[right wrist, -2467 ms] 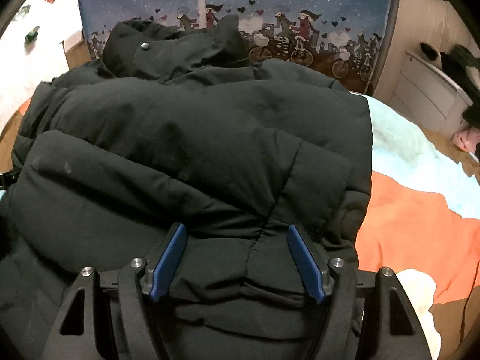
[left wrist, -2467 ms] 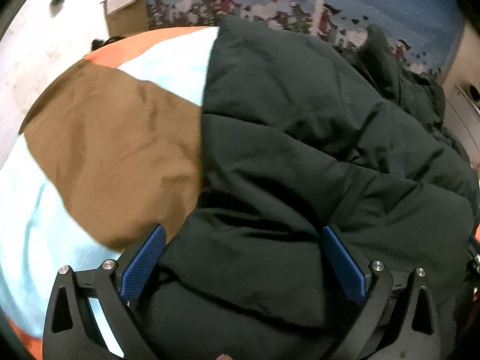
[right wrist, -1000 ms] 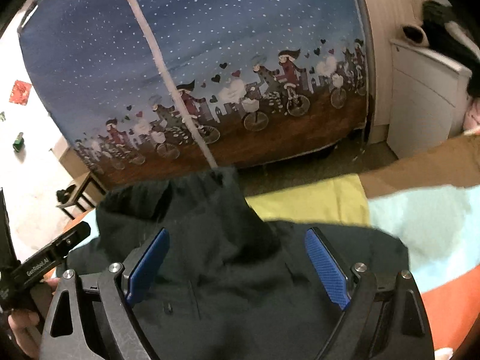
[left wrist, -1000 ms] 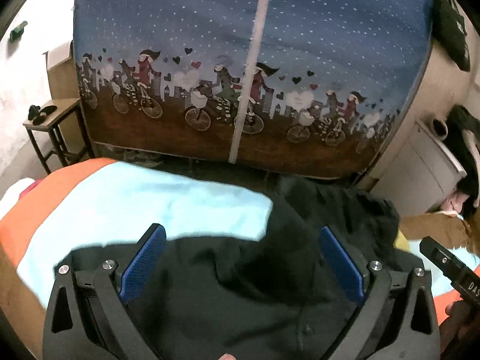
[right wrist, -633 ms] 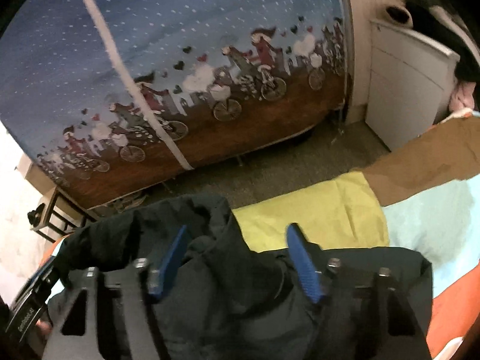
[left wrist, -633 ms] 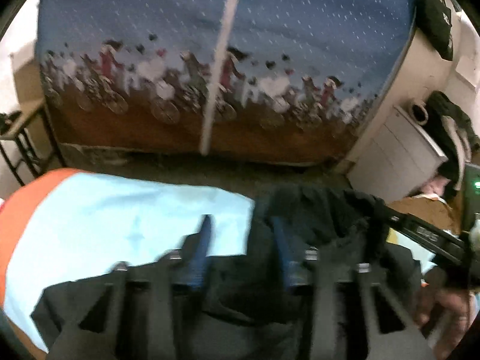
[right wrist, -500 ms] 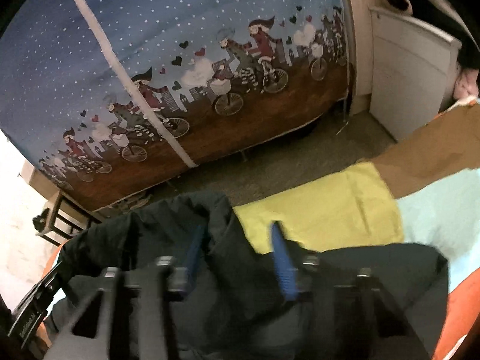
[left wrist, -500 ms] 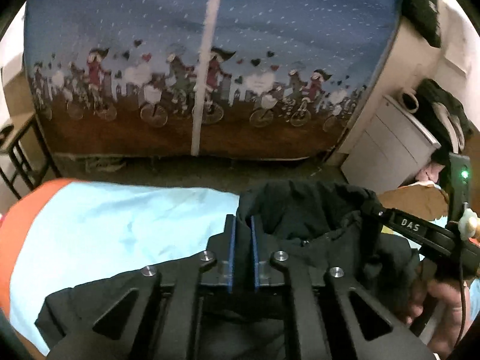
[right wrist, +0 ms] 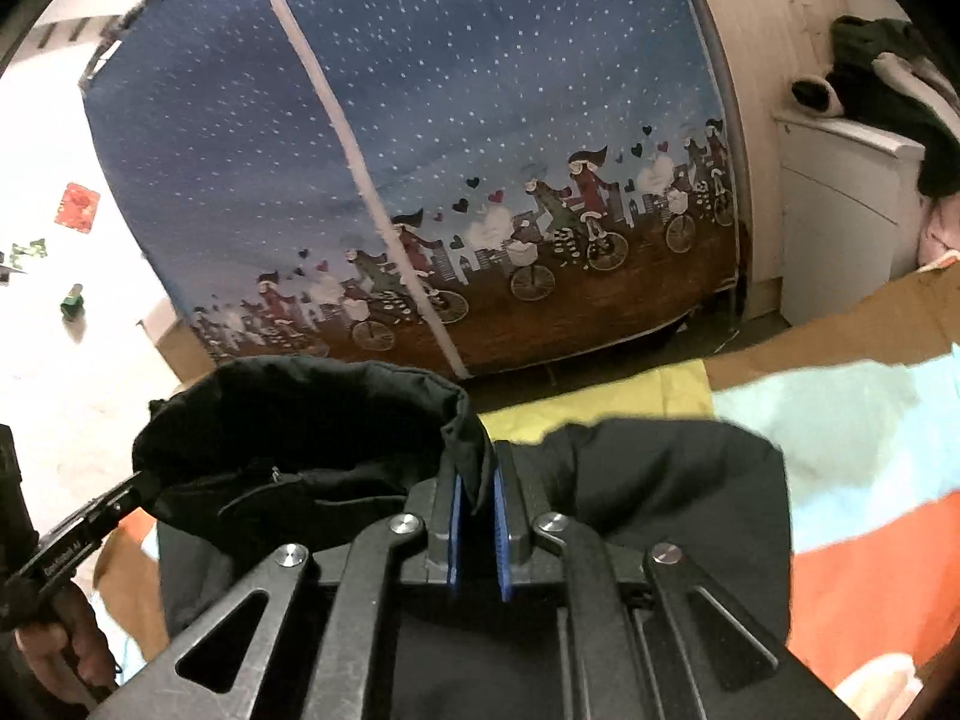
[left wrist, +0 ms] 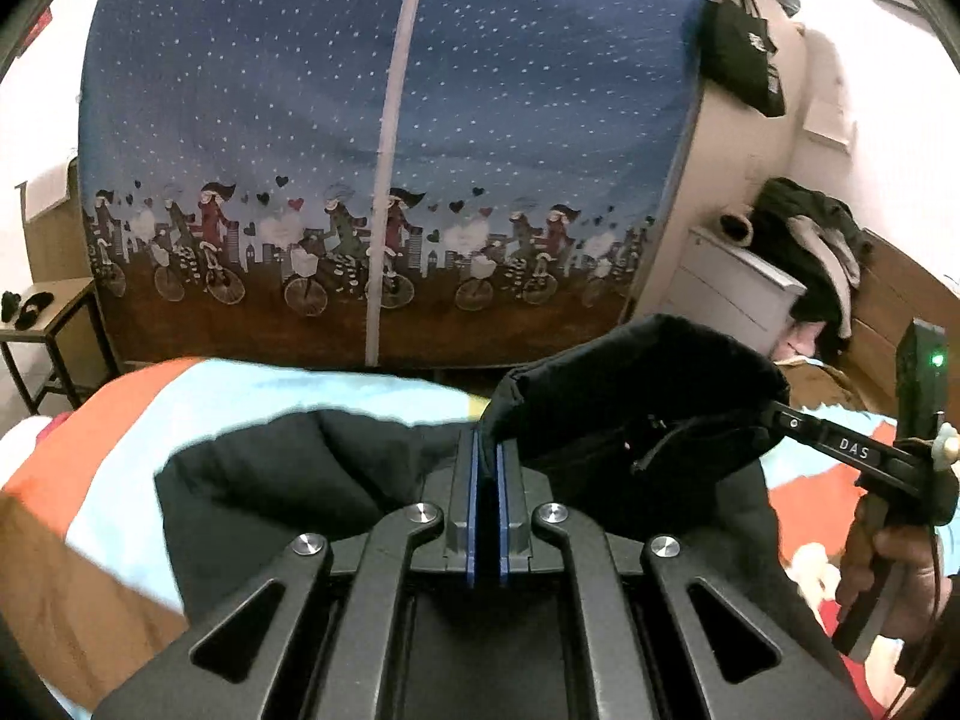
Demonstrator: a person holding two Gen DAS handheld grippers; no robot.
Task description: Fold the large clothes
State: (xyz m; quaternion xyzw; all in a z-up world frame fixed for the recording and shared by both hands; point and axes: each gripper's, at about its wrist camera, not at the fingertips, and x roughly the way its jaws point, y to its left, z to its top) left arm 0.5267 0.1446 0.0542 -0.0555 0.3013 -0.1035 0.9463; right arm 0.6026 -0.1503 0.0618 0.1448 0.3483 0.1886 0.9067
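A black padded jacket [left wrist: 288,480] [right wrist: 660,480] lies on a colour-block bedspread [left wrist: 120,438]. Its collar [left wrist: 630,384] [right wrist: 300,414] is lifted off the bed, stretched between my two grippers. My left gripper [left wrist: 487,450] is shut on the collar's left end, its blue pads pinching the fabric edge. In the right wrist view my right gripper [right wrist: 477,480] is shut on the collar's right end, with a fold of black cloth between the pads. Each gripper also shows in the other's view, the right gripper [left wrist: 774,414] at the right edge and the left gripper [right wrist: 141,489] at the lower left.
A blue wardrobe cover with cyclists [left wrist: 390,150] stands just beyond the bed's far edge. A white drawer unit [left wrist: 732,294] piled with clothes sits to the right, a small side table [left wrist: 42,312] to the left. A black bag [left wrist: 744,54] hangs on the wall.
Both grippers went from wide open over the jacket to shut on its collar. The collar has risen off the bed and both views have tilted up toward the wardrobe.
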